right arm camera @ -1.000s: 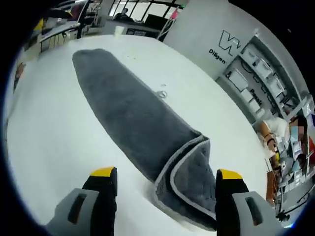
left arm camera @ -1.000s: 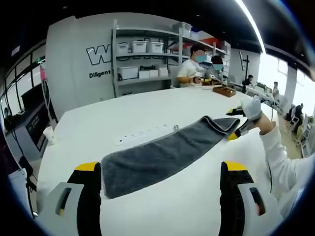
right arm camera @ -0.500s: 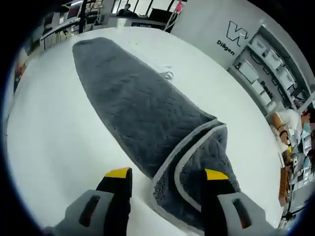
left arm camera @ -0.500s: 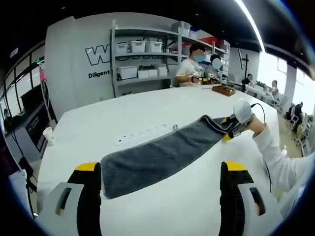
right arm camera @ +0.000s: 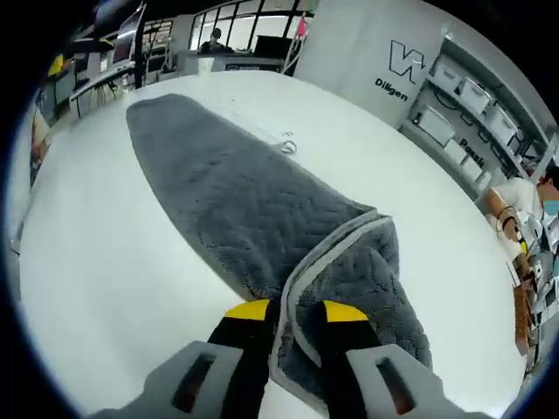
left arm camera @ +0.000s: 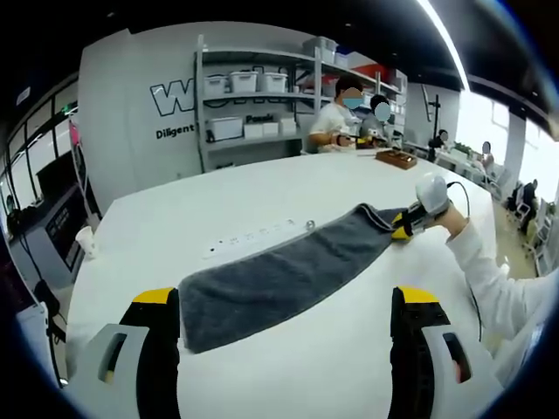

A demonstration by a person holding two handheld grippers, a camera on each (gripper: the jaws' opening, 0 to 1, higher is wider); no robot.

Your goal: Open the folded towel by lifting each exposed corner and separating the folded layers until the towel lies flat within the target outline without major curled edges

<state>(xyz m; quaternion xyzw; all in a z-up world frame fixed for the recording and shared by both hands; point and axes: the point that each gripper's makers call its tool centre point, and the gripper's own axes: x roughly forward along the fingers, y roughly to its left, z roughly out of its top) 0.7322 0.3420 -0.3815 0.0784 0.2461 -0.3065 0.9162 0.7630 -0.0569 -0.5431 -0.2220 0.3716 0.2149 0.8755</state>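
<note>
1. The long grey quilted towel with a pale bound edge [left arm camera: 288, 275] lies folded into a narrow strip across the white tabletop [left arm camera: 262, 196], one end close to the left gripper [left arm camera: 284, 349] and the other out at the right gripper [right arm camera: 293, 327]
2. The right gripper's yellow-tipped jaws stand narrow, pinched onto the pale hem of the turned-over corner flap [right arm camera: 371, 271]; in the left gripper view the same tool sits at the towel's far end, in a white-sleeved hand
3. The left gripper's jaws stand wide apart and hold nothing, hovering just short of the near end of the strip
4. By my reckoning the work is at its start: one corner is gripped, but no layer is opened and the towel is nowhere near flat; every fold is left to separate, and I can make out no target outline on the table
5. The tabletop is smooth and bare apart from a white power strip [left arm camera: 249, 237] and a small metal ring [right arm camera: 287, 146] beside the towel
6. Behind stands a grey metal shelf rack with white bins [left arm camera: 253, 96] against a lettered wall, people work at the far side, and windows brighten one end
</note>
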